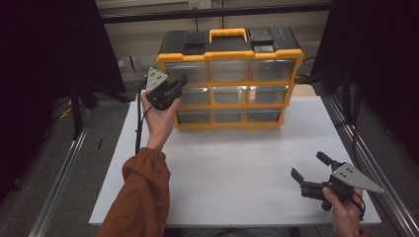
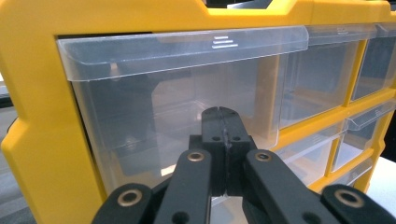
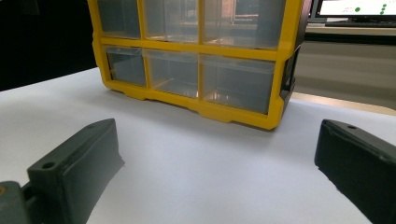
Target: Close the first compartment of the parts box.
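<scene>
Your left hand-held gripper is raised off the bench and held up against the left side of the yellow drawer cabinet, level with the top-left and middle-left drawers. In the left gripper view its jaws are pressed fully together, nothing between them, and their tips point straight at the clear front of the top-left drawer. That drawer sits pushed into its frame, with its clear pull lip above the jaw tips; whether the tips touch the plastic cannot be told. Your left hand holds the tool from below, with the orange sleeve running down toward the near edge.

The cabinet stands upright at the far end of the white bench, three rows of three clear drawers in a yellow frame, a black top and a yellow handle.

Your right hand-held gripper is low over the near right corner of the bench, well apart from the cabinet, held in your right hand. Its jaws are spread wide and hold nothing; in the right gripper view they frame bare white bench with the cabinet beyond.
</scene>
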